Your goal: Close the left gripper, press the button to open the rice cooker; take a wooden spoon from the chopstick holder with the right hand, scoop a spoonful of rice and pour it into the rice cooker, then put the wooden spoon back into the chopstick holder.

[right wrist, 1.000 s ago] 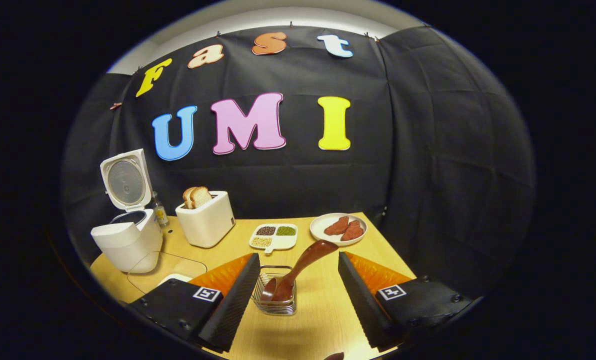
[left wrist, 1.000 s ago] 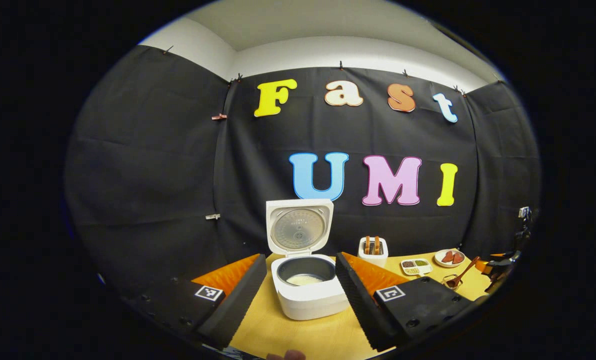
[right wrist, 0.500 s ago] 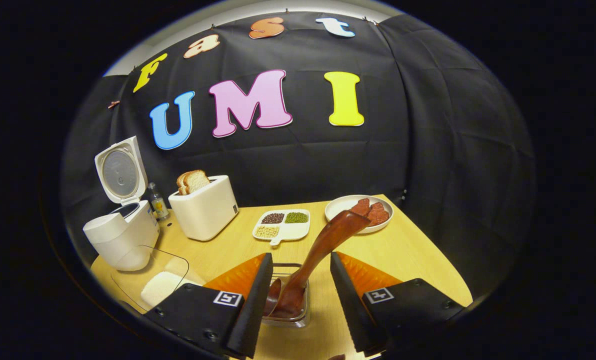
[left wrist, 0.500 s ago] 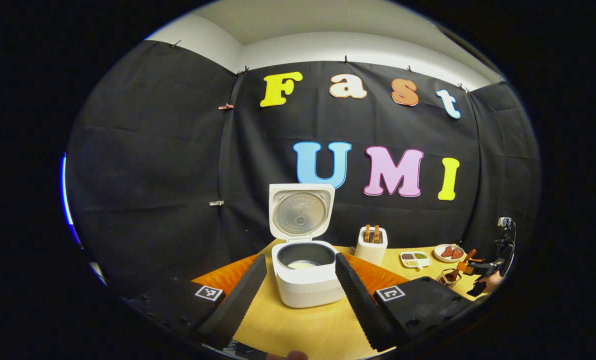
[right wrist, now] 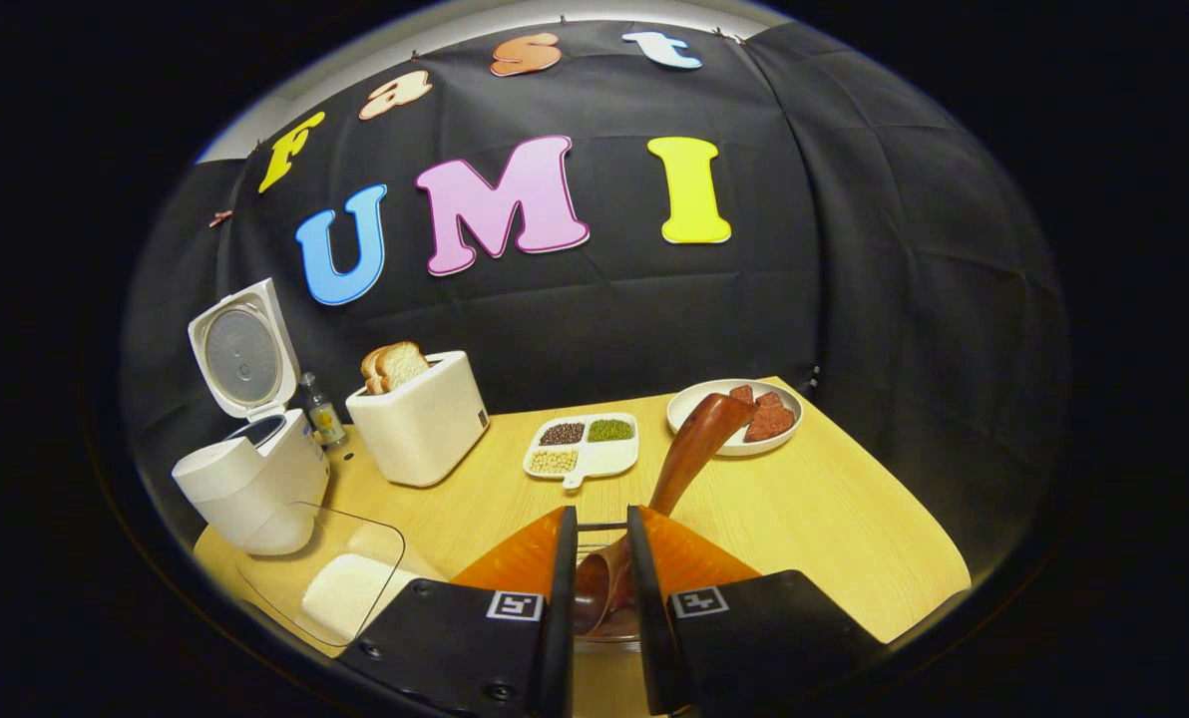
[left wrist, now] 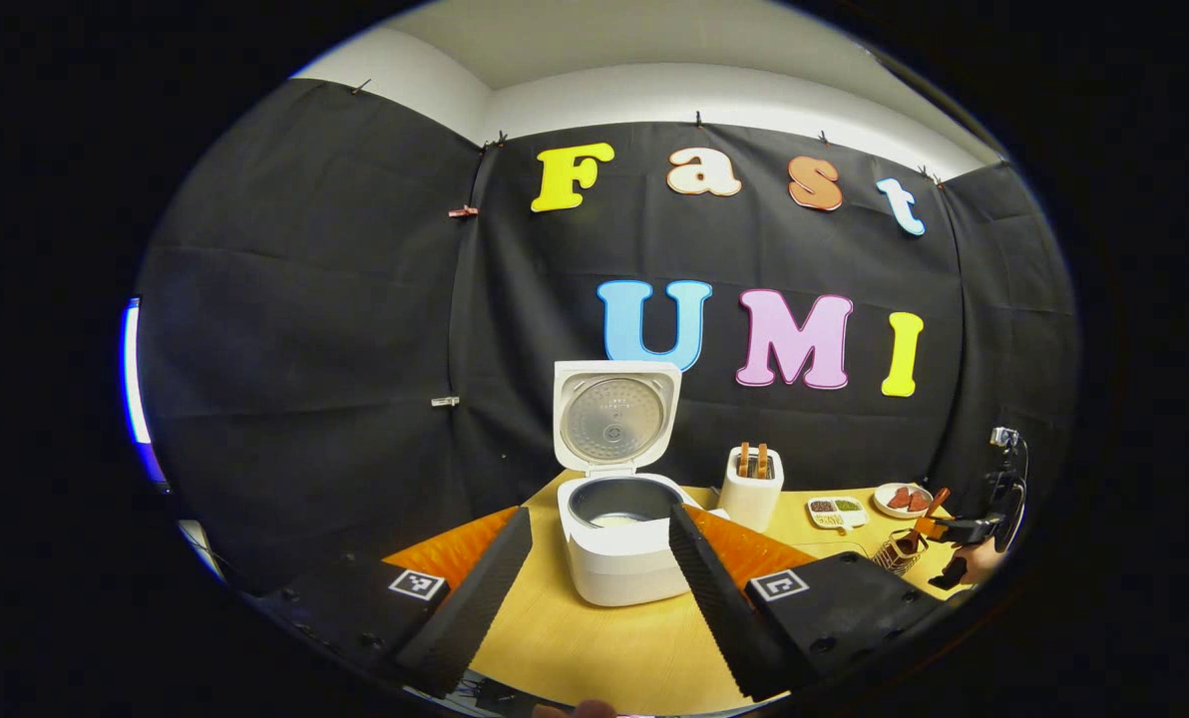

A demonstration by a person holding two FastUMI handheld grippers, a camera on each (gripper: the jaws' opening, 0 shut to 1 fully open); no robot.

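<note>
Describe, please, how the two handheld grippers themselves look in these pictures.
Each gripper, left and right, has two long wedge-shaped fingers with ridged inner faces and glossy orange outer flanks. The fingers sit on flat black blocks fixed with screws, and each block carries a small square black-and-white marker.

No readable text; gripper tags mere patterns

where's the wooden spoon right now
In the right gripper view the wooden spoon stands tilted in the wire chopstick holder near the table's front edge, between the right gripper fingers, its handle leaning toward the plate of red slices.
</note>
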